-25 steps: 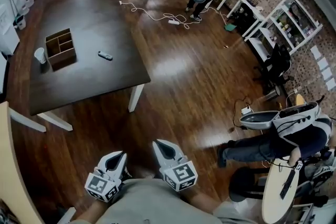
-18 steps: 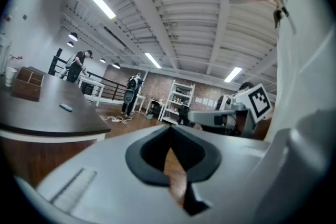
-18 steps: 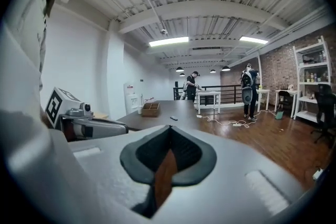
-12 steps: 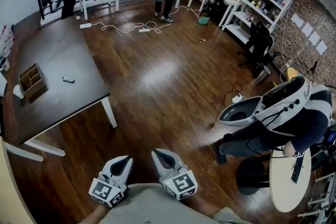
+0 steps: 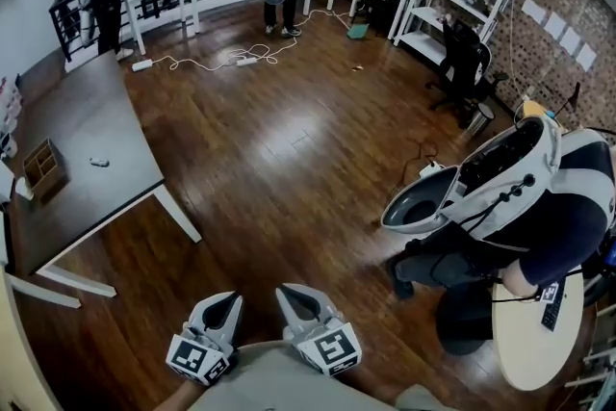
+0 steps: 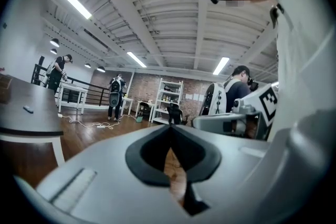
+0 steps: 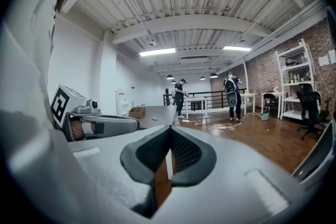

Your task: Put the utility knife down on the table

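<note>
Knife (image 5: 99, 163) on table (image 5: 91, 115), just rt of box (image 5: 43, 166).

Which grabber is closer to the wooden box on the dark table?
Left. The wooden box lies far ahead-left of the left gripper; the right gripper sits farther right, beside it.

Left tongs (image 5: 222, 301) and right tongs (image 5: 294, 294) sit low, tucked in close to the torso. They're side by side with a small gap between them, both pointing forward about level, the right one dipping a touch. Both are closed tip to tip, nothing pinched in either.
</note>
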The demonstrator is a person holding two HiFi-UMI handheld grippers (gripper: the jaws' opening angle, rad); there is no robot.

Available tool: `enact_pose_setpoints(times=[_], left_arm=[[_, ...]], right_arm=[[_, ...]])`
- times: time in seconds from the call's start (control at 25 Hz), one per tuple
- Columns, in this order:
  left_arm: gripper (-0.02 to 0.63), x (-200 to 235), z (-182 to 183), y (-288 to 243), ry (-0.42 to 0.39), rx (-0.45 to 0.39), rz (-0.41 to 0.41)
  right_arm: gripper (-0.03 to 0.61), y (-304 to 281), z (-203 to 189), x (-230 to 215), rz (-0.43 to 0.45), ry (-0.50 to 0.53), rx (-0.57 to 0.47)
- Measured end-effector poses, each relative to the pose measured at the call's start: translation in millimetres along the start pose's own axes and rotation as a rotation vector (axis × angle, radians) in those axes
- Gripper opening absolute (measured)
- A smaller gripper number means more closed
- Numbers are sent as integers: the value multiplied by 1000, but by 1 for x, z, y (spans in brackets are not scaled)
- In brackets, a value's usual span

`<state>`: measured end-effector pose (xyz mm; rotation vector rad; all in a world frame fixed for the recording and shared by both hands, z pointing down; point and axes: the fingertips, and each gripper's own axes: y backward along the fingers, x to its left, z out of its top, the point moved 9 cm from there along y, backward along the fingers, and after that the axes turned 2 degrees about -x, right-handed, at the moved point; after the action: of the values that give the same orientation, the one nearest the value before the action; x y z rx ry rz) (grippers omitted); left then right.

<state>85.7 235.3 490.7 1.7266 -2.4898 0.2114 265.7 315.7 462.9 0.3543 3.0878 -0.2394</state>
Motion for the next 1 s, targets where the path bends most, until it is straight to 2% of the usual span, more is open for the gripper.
enact_pose_setpoints(times=[0.2,0.32,0.64,0.8,1.0], left_arm=[[2,-11,-8,4,30,3,49],[2,-6,-12,11,6,19,59],[2,11,-8,37,19,55,76],[2,16,-12,48,43,58,92],[2,25,-16,58,35,37,108]], right_arm=[[-2,8,-9,-6,31,1,31],[-2,4,-12,0,46,-13,34],[-2,-13,-19,27,58,-68,59],[-2,-20,-23,39,79,-61,70],[-2,-29,-30,45,80,-42,82]])
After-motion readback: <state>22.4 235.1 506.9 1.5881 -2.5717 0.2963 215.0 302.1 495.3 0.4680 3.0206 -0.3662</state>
